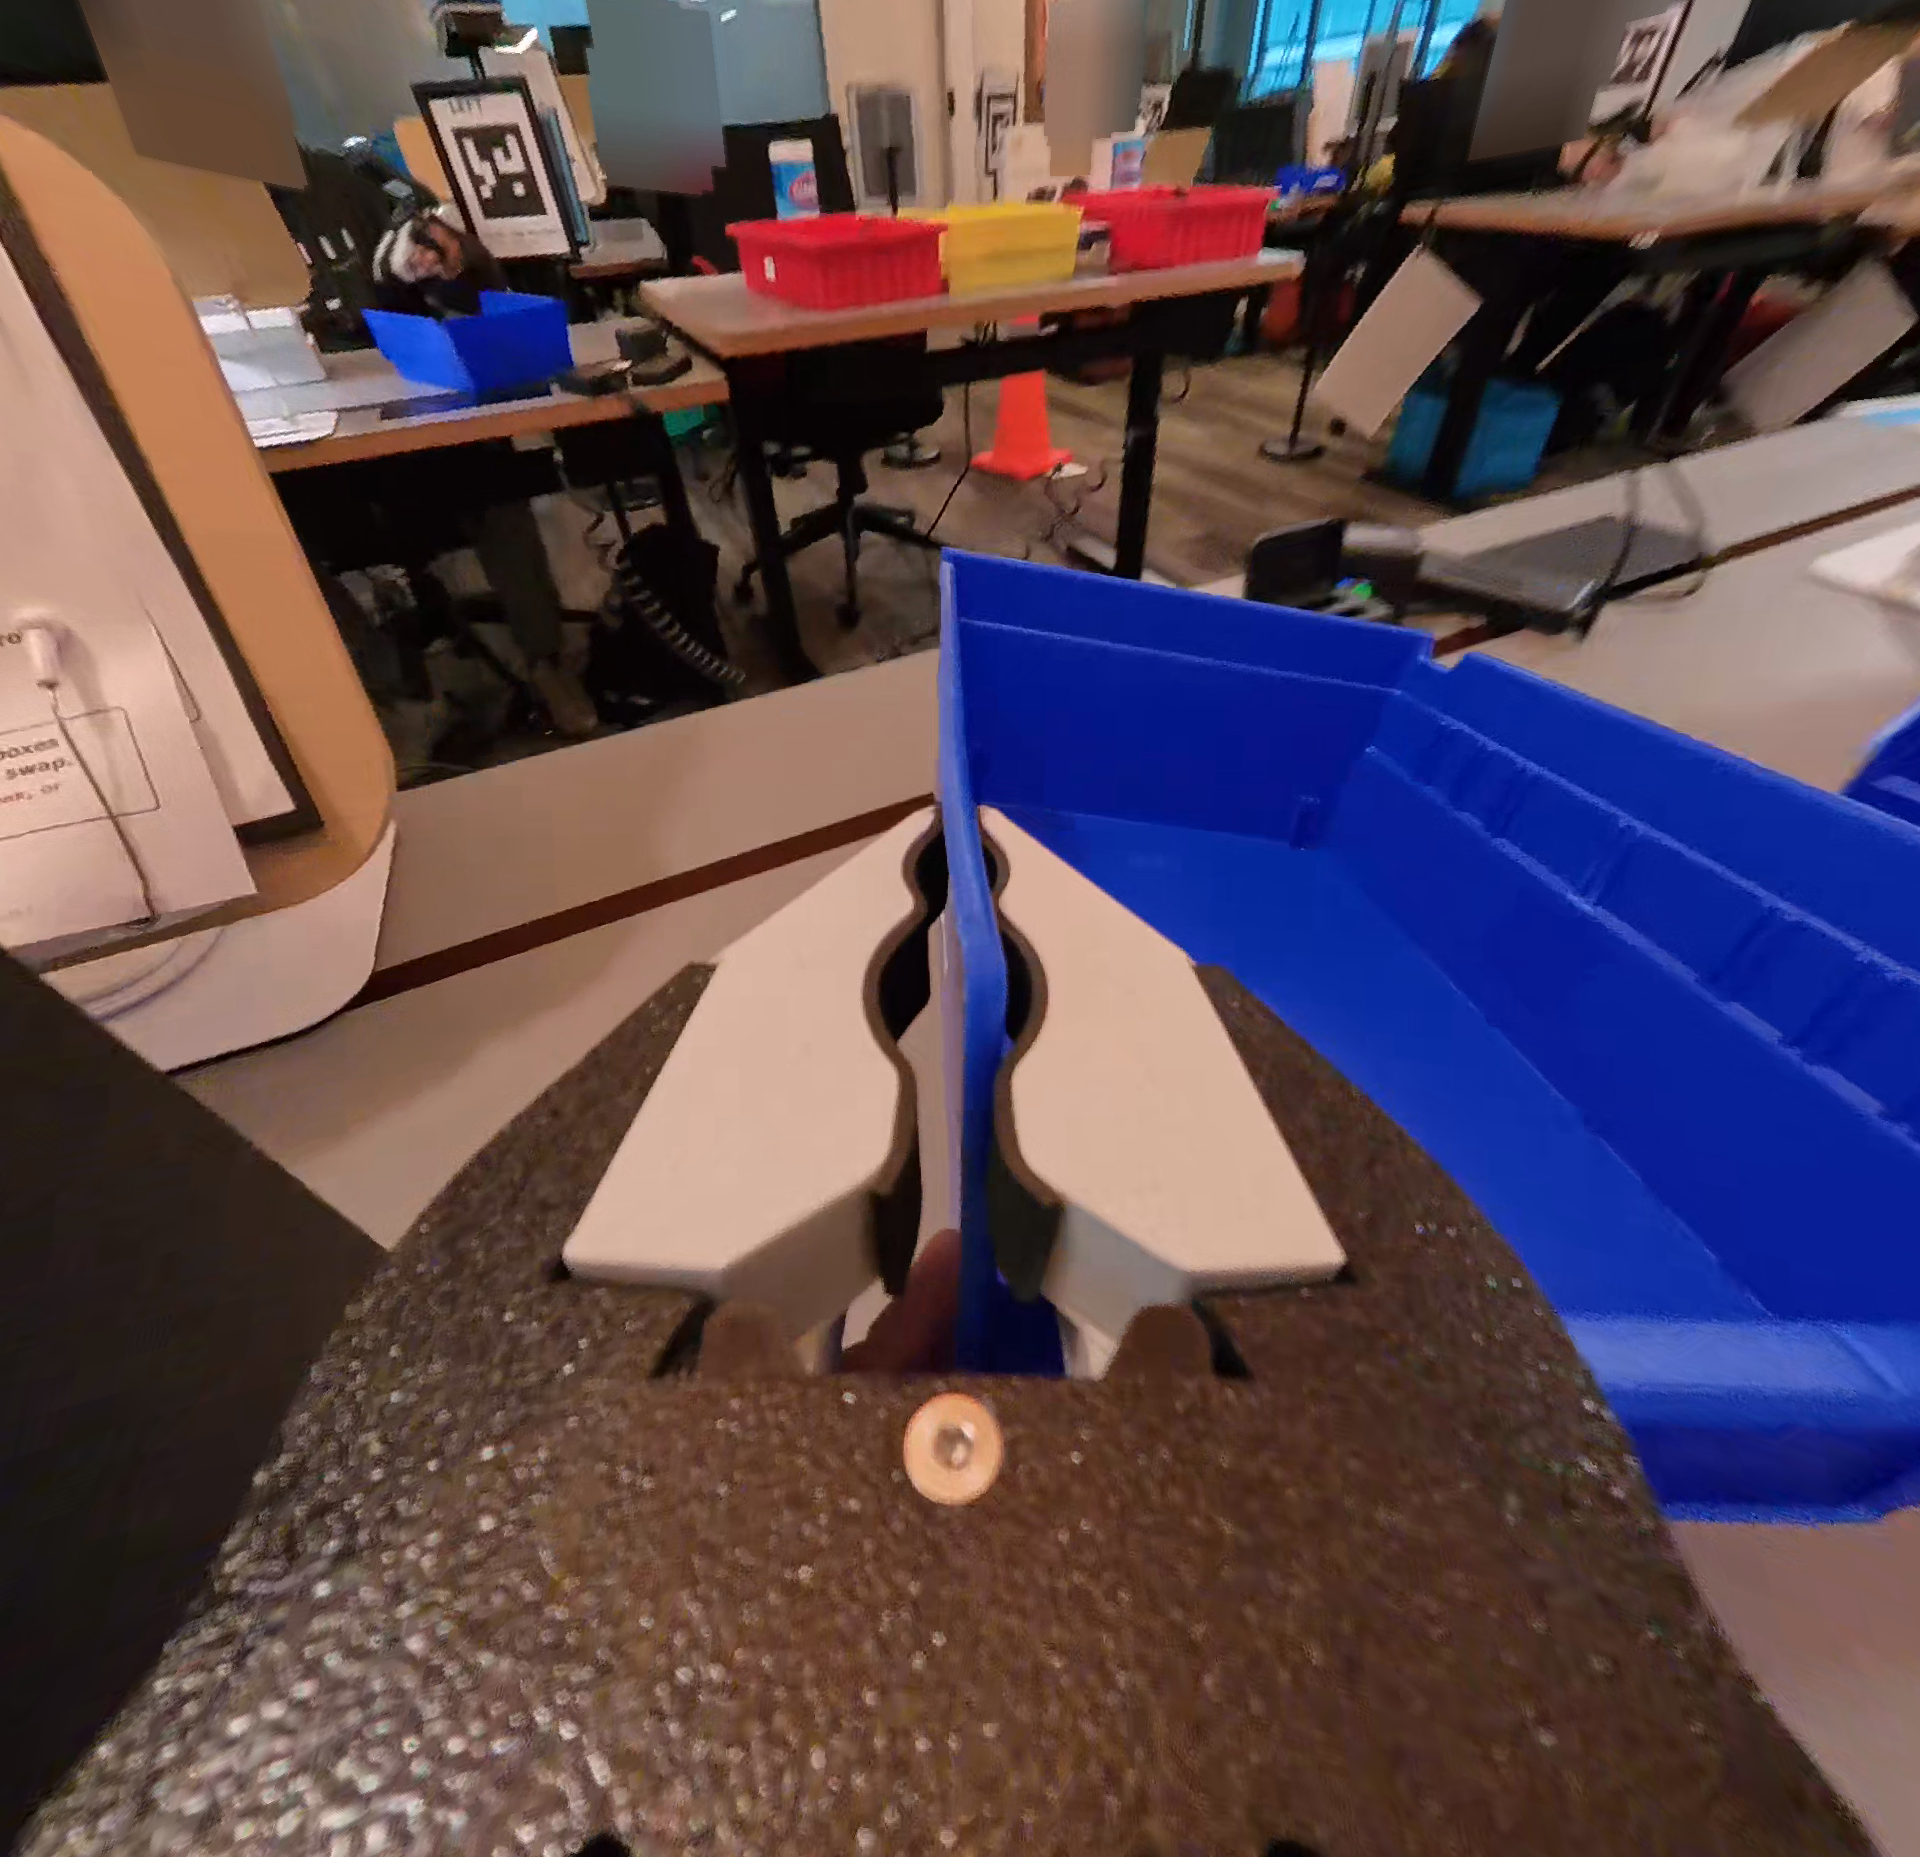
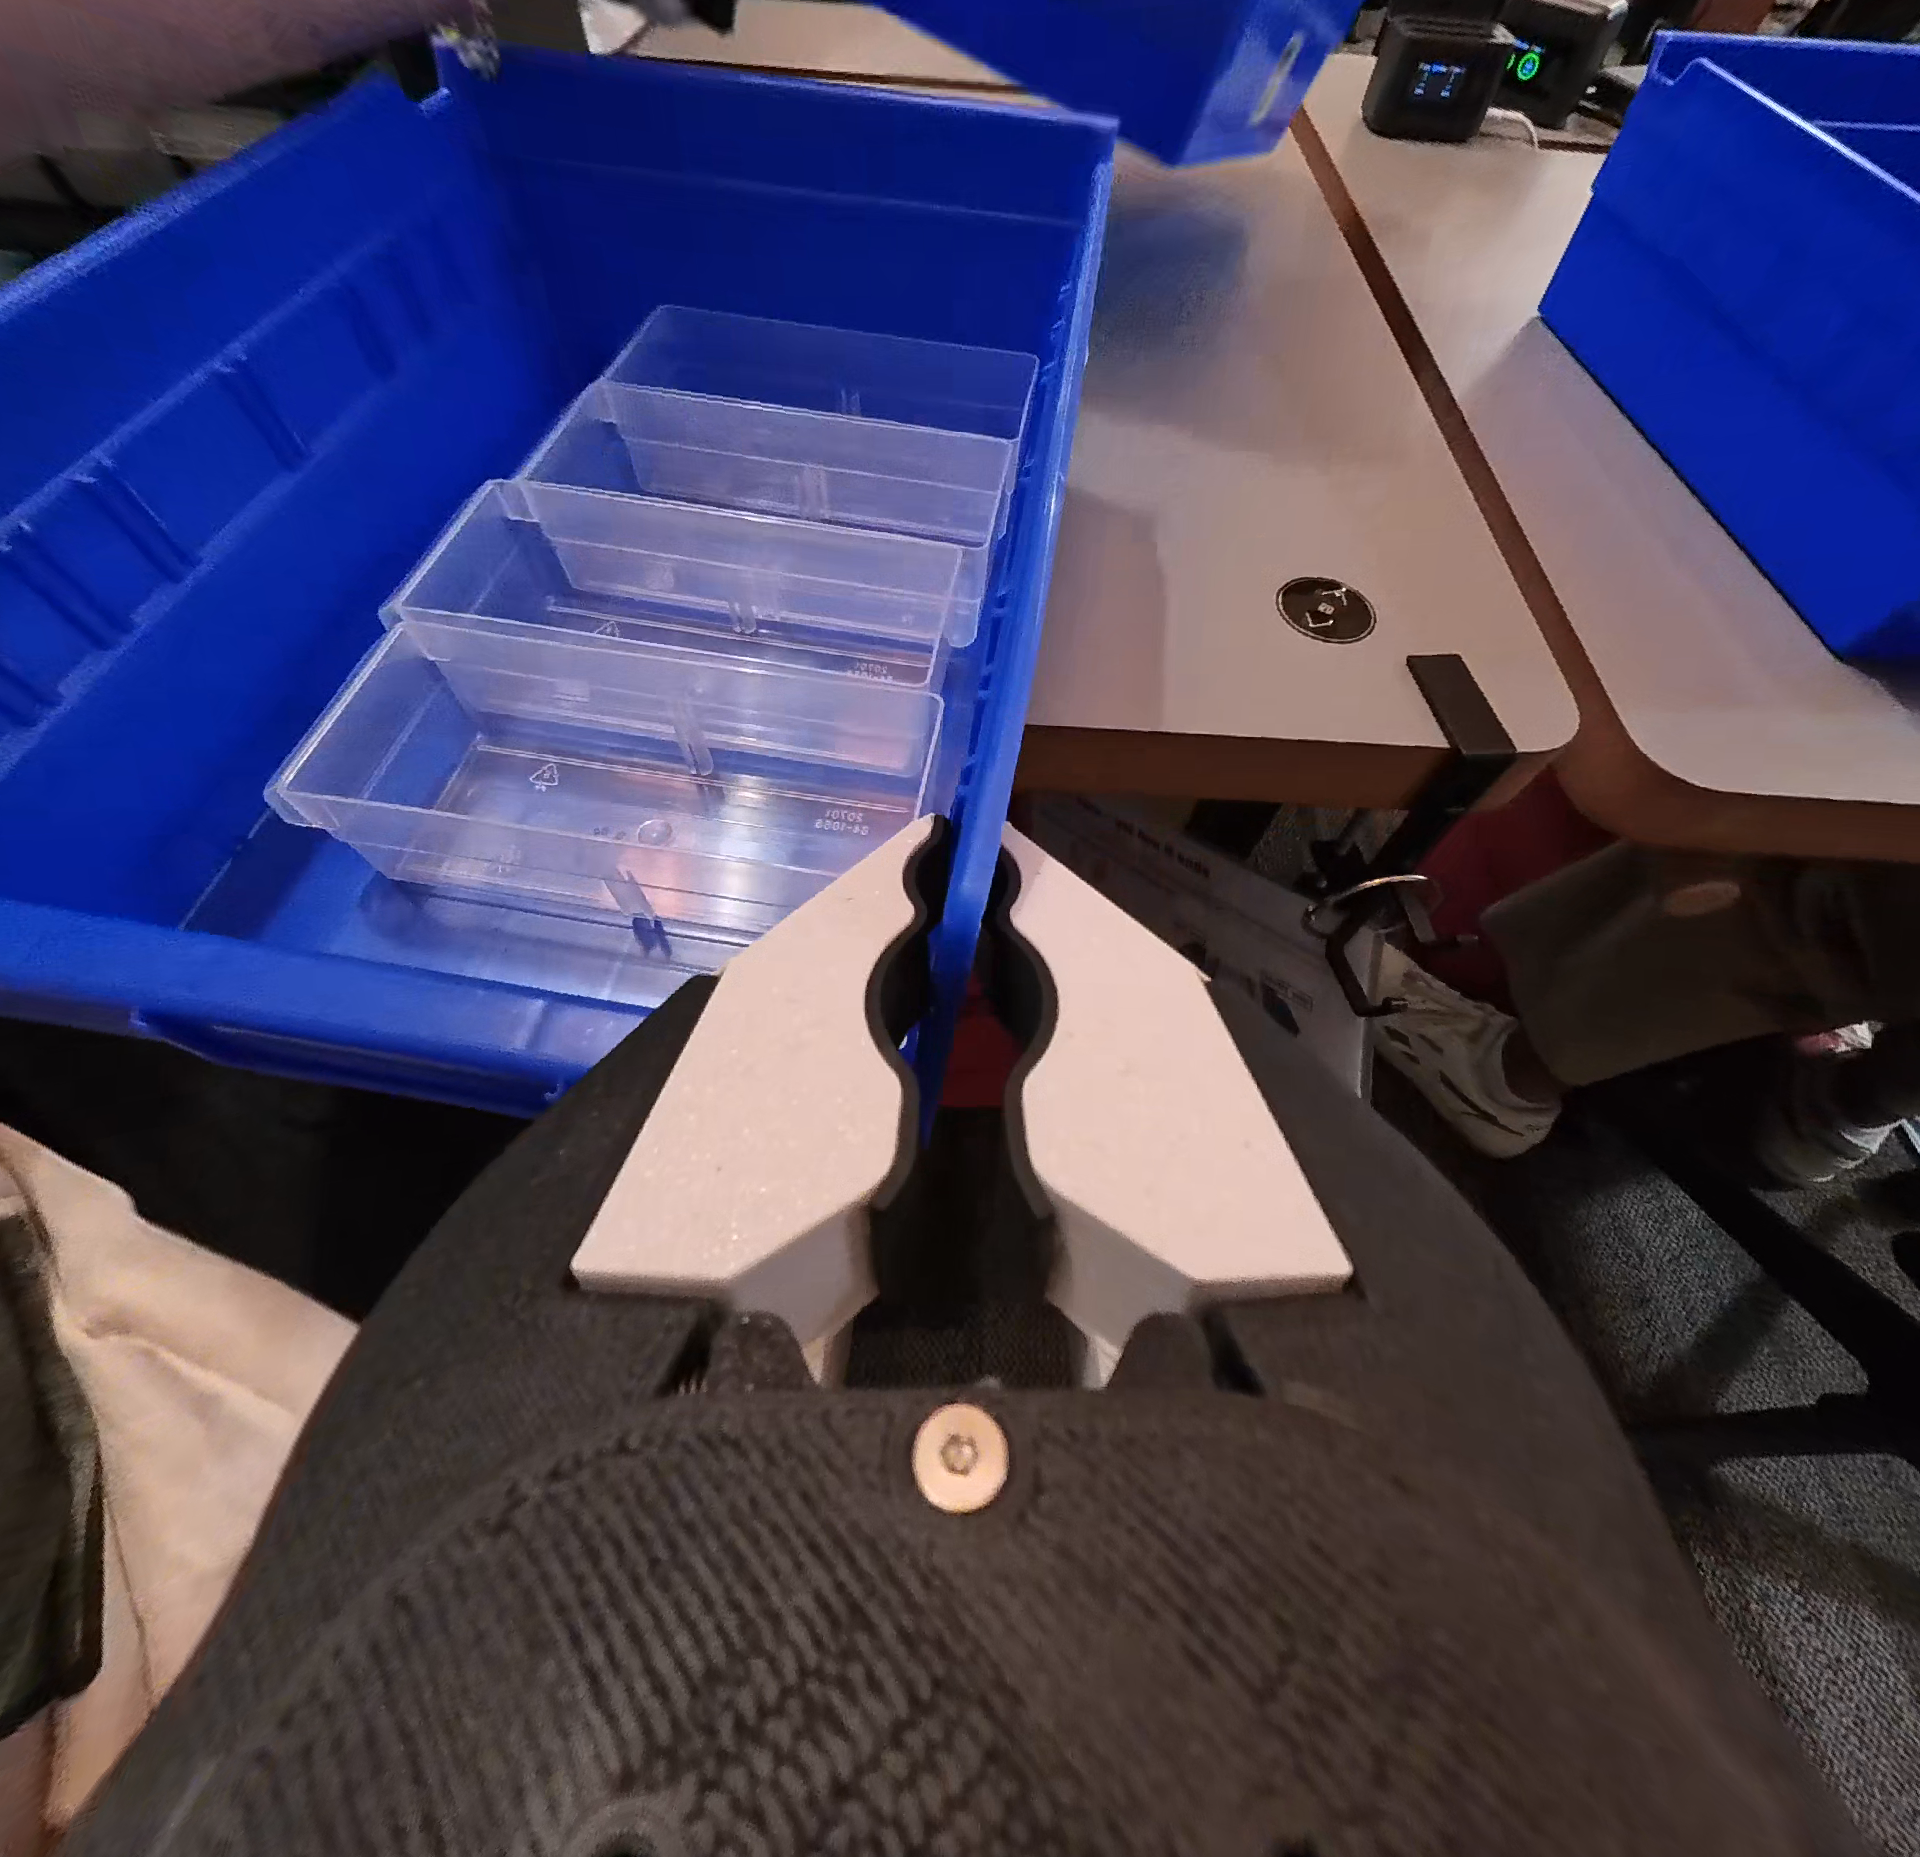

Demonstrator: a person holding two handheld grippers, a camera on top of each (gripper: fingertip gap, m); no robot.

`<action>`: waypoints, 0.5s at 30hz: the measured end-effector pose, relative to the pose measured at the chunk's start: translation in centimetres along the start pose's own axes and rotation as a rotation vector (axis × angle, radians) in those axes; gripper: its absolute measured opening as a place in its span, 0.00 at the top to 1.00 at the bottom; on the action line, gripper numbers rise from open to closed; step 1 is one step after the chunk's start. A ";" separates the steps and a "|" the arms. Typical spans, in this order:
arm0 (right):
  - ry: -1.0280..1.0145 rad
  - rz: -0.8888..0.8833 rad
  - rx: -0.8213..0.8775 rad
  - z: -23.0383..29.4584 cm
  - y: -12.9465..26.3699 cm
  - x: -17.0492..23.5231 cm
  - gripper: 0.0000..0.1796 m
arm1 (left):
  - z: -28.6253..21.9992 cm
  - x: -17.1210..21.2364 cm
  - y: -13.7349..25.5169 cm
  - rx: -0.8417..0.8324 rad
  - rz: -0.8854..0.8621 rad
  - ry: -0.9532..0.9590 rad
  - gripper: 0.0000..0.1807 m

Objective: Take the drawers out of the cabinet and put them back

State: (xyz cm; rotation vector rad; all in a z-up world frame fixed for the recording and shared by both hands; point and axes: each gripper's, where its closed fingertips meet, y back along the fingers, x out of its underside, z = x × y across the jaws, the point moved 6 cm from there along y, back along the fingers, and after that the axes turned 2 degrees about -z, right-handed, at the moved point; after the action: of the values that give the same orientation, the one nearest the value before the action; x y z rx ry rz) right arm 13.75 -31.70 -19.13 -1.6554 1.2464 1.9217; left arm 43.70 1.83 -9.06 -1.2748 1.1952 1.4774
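Observation:
My left gripper point(image 1: 961, 831) is shut on the near end wall of an empty blue bin point(image 1: 1455, 976), which stretches off to the right above the pale table point(image 1: 623, 820). My right gripper point(image 2: 971, 841) is shut on the right side wall of a second, larger blue bin point(image 2: 312, 405). That bin holds several clear plastic drawers point(image 2: 665, 747) lined up along its right side. It hangs past the table's near edge. The empty bin also shows at the top of the right wrist view point(image 2: 1091, 20). A dark panel point(image 1: 125, 1288) at lower left may be the cabinet; I cannot tell.
A third blue bin point(image 2: 1745, 353) stands on the right table. A black device with a small screen point(image 2: 1455, 72) sits at the back. A person's arm with a bracelet point(image 2: 312, 10) reaches in at top left. A tan and white board point(image 1: 156, 664) stands at left.

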 end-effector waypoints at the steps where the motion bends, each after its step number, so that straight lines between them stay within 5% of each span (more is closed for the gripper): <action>1: -0.007 -0.001 0.001 0.0 0.0 0.0 0.98 | 0.2 0.9 -0.7 -0.015 0.015 -0.021 1.00; 10: -0.018 0.001 -0.012 -0.6 -0.5 -0.2 0.98 | 1.7 4.7 -2.7 -0.001 0.219 -0.064 0.98; 13: -0.017 0.002 -0.011 -0.6 -0.6 -0.2 0.98 | 2.2 4.6 -2.0 -0.011 0.163 -0.095 0.67; 15: -0.018 0.002 -0.019 -0.6 -0.6 -0.3 0.98 | 2.0 3.3 -0.6 -0.008 0.087 -0.179 0.66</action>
State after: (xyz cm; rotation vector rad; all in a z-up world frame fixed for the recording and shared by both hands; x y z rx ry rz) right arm 14.60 -31.73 -19.11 -1.6435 1.2272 1.9515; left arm 43.36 3.91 -12.32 -1.0819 1.1393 1.6241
